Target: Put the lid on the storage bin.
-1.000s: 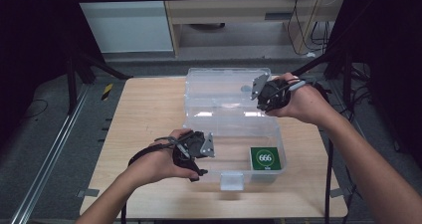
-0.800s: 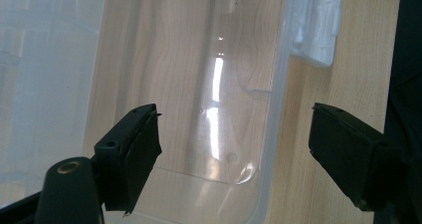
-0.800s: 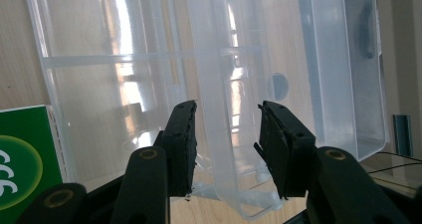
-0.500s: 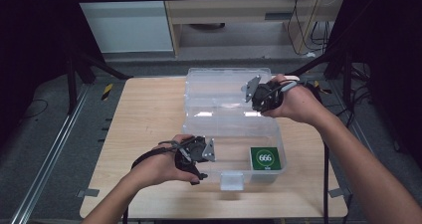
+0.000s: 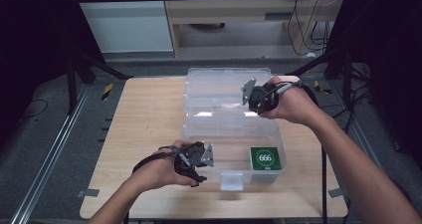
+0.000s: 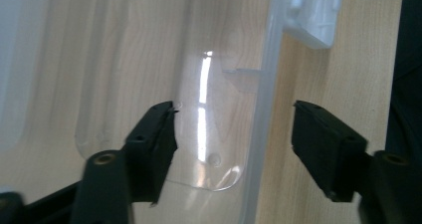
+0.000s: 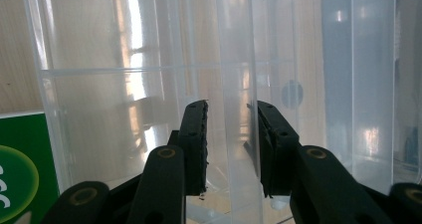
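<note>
- The left gripper [image 5: 203, 157] sits at the box's [image 5: 234, 115] near-left wall, close to the tabletop's [image 5: 144, 119] front edge. It has barely shifted over the last second.
- In the left gripper view its fingers [image 6: 154, 144] are spread wide, straddling the clear wall [image 6: 261, 134] without pinching it, so I judge that this side steadies rather than grips.
- The box stands on the middle of the tabletop, slightly toward the right edge, with its latch [image 5: 232, 180] facing the front edge.
- A green card [image 5: 265, 159] marked 666 lies in the box's near-right corner.
- The right gripper [image 5: 251, 95] has slid left along the box's far-right part, farther inside than a second ago.
- Its fingers [image 7: 195, 144] stand narrowly apart around a clear upright wall [image 7: 234, 134]; whether they pinch it I cannot tell. A grip on the lid looks close.
</note>
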`<state>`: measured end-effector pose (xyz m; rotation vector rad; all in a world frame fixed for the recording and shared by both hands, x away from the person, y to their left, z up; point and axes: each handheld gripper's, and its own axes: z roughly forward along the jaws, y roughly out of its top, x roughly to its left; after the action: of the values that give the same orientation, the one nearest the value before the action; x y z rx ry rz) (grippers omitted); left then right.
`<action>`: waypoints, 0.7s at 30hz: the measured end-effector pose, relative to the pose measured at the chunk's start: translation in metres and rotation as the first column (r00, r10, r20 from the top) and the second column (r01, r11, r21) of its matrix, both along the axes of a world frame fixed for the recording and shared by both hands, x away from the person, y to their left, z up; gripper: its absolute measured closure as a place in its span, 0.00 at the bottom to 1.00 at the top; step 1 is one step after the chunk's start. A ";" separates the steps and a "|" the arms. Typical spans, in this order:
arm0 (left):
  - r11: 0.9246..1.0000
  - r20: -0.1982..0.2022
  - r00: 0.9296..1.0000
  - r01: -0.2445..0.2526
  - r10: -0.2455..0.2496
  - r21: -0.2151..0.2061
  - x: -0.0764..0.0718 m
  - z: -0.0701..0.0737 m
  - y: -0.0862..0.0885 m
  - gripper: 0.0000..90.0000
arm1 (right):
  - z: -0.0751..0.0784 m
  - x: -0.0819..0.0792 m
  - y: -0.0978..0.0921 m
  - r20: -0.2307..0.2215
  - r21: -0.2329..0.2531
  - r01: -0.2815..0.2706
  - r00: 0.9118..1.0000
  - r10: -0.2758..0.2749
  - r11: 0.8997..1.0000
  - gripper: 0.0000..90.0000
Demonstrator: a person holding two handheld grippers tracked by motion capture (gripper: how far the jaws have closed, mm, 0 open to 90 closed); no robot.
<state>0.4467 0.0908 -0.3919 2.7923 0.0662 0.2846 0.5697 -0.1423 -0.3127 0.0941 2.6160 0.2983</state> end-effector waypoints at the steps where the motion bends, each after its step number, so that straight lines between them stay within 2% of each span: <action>1: 1.000 0.001 1.000 0.005 -0.005 0.004 0.000 -0.001 0.000 0.42 | 0.000 0.000 0.000 0.000 0.001 0.002 1.000 -0.002 1.000 0.76; 5: 0.999 -0.008 0.999 0.031 -0.031 0.027 -0.002 -0.004 -0.003 0.50 | 0.000 0.001 0.000 0.002 0.004 0.001 1.000 -0.001 1.000 0.79; 11: 0.998 -0.018 0.999 0.042 -0.041 0.055 -0.003 -0.007 -0.006 0.63 | 0.000 0.001 -0.001 0.010 0.009 -0.001 1.000 0.001 1.000 0.81; 14: 0.997 -0.018 0.999 0.044 -0.043 0.058 -0.003 -0.008 -0.007 0.67 | 0.000 0.001 -0.001 0.010 0.010 -0.003 1.000 0.003 1.000 0.82; 16: 0.998 -0.021 0.999 0.042 -0.041 0.055 -0.002 -0.009 -0.007 0.74 | 0.000 0.002 -0.001 0.012 0.009 -0.004 1.000 0.004 1.000 0.83; 17: 0.998 -0.024 0.999 0.039 -0.038 0.054 -0.002 -0.009 -0.007 0.80 | 0.000 0.002 -0.001 0.014 0.010 -0.004 1.000 0.004 1.000 0.84; 21: 0.999 -0.034 0.999 0.023 -0.021 0.047 0.000 -0.008 -0.006 0.87 | 0.001 0.002 -0.001 0.014 0.010 -0.006 1.000 0.006 1.000 0.85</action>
<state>0.4466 0.0845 -0.4001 2.8437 0.0367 0.2372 0.5717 -0.1433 -0.3121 0.0873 2.6012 0.3129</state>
